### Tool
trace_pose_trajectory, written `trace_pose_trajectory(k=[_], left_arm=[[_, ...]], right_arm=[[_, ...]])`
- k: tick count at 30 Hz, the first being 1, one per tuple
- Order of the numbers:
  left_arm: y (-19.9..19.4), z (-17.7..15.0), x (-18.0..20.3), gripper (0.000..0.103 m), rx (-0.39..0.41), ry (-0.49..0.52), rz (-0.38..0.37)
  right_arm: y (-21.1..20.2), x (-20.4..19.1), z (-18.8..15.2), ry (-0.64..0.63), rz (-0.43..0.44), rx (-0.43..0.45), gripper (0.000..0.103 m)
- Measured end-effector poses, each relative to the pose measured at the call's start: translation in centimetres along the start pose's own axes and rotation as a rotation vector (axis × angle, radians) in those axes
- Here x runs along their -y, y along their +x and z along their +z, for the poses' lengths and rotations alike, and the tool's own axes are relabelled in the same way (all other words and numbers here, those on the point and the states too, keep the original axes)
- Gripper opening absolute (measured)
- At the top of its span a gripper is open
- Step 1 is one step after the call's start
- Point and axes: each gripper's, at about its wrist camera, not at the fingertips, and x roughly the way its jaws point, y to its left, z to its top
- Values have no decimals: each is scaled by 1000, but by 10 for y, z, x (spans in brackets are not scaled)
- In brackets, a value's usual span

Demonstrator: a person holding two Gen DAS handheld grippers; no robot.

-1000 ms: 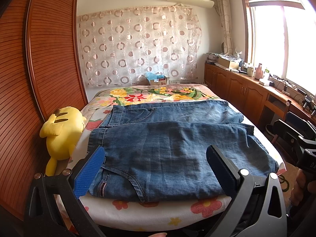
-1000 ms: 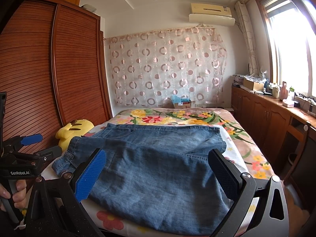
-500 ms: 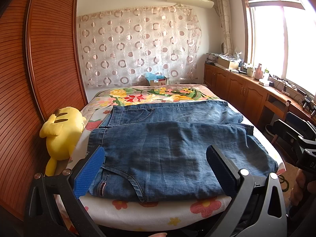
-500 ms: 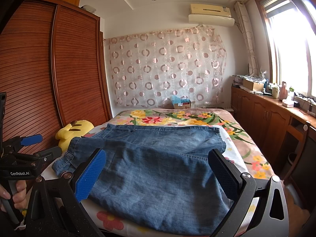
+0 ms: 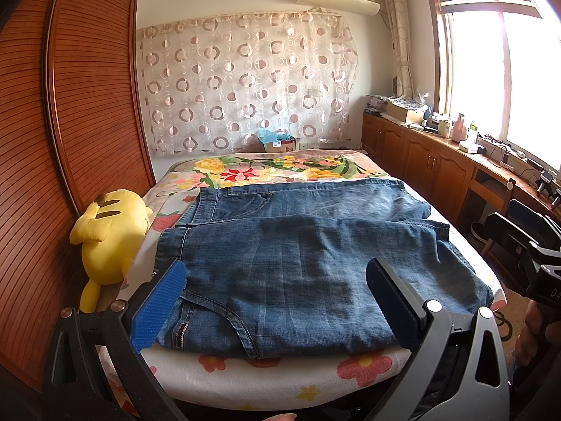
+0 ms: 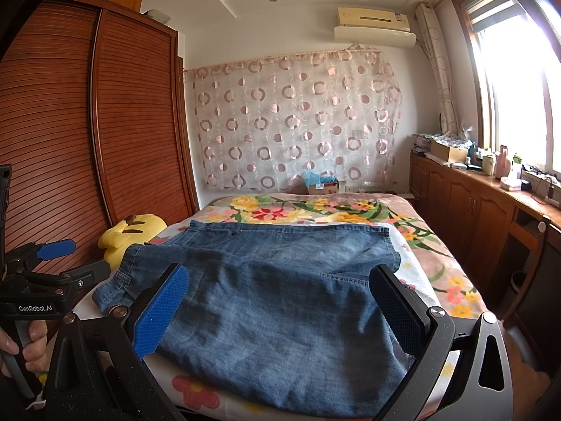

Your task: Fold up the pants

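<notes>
On the flowered bed (image 5: 280, 379), the jeans (image 5: 298, 273) lie crosswise, waistband toward the yellow plush (image 5: 108, 231). I hold both tongs (image 5: 277, 301) (image 6: 280, 312) spread and empty at the near edge, my left nearer the waistband.

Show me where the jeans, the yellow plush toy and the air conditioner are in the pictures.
jeans (image 5: 298, 280): left wrist view, middle of the top denim layer.
plush toy (image 5: 108, 231): left wrist view, its yellow body.
air conditioner (image 6: 373, 29): right wrist view, front panel.

Matt denim pants (image 5: 298, 266), wood wardrobe (image 5: 70, 112)
</notes>
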Motion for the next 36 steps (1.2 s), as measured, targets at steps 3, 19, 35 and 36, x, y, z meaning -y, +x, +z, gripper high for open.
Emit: trace_pose_trajectory(k=[3,19,35,36], left_arm=[[0,0,0,103,0,0,-1],[0,0,0,103,1,0,-1],[35,-20,-3,103,-117,-17,5],[38,-21,-5,103,-126,-19,9]], right_arm=[[0,0,0,0,0,0,103],[-1,0,0,-1,1,1,103],[26,26,-18,-8,-32,-114,101],[26,28,-18,-6,-37,-124,101]])
